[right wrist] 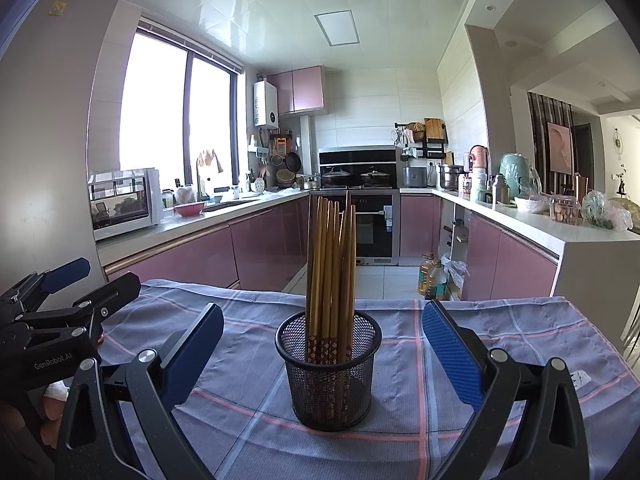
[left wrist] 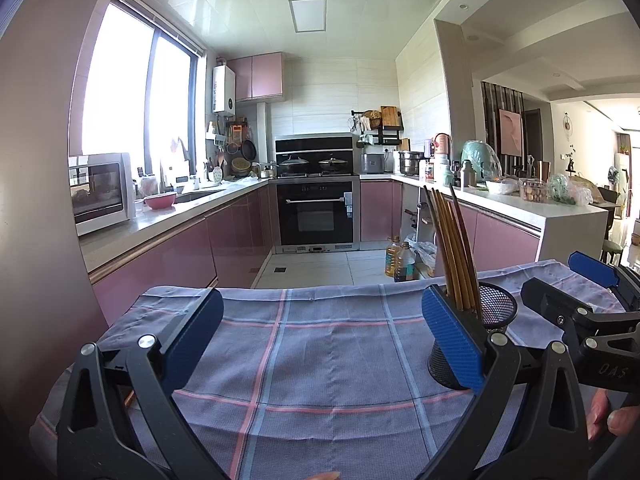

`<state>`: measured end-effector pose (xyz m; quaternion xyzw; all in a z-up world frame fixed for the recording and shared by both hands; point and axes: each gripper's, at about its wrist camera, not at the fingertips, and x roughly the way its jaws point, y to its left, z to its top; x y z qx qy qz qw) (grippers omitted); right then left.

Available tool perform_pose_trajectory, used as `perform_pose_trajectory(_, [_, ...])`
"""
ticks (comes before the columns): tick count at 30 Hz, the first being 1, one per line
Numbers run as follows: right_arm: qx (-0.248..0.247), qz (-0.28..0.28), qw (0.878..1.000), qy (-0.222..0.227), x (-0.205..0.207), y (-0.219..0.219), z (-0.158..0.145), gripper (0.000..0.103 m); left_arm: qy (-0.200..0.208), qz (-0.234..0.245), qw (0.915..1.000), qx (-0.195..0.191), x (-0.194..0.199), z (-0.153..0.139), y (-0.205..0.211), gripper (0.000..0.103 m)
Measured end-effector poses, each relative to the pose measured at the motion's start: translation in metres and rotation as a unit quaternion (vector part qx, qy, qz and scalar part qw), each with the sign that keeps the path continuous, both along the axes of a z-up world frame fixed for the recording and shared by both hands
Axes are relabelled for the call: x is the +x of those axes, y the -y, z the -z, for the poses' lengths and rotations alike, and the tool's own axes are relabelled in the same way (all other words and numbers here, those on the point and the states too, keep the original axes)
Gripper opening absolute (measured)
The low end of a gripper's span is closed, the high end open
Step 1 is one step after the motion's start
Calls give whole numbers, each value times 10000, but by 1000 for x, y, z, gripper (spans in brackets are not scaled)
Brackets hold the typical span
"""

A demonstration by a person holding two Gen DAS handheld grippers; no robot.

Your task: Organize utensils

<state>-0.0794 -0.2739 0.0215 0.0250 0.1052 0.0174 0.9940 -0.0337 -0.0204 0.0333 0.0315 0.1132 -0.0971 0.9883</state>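
one checked cloth (right wrist: 400, 432), mesh cup (right wrist: 329, 376), pink kitchen

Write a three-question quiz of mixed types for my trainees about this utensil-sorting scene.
1. True or false: the chopsticks lie flat on the checked cloth.
2. The mesh holder sits: A) between the right gripper fingers; B) on the kitchen counter; C) inside the microwave.
3. Fill in: both the left gripper and the right are ____.

Key: 1 false, they stand upright in the holder; 2 A; 3 open.
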Motion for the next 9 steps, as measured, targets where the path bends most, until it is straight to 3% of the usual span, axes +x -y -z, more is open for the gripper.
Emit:
perform_pose_trajectory(4, [6,-10,9999,-165,3,7,4,96,-173,46,9998,-5,4,2,-2,98])
perform_pose_trajectory(9, [-182,565,9930,-1017,13,51,28,96,-545,57,9985,44,17,13,-11,98])
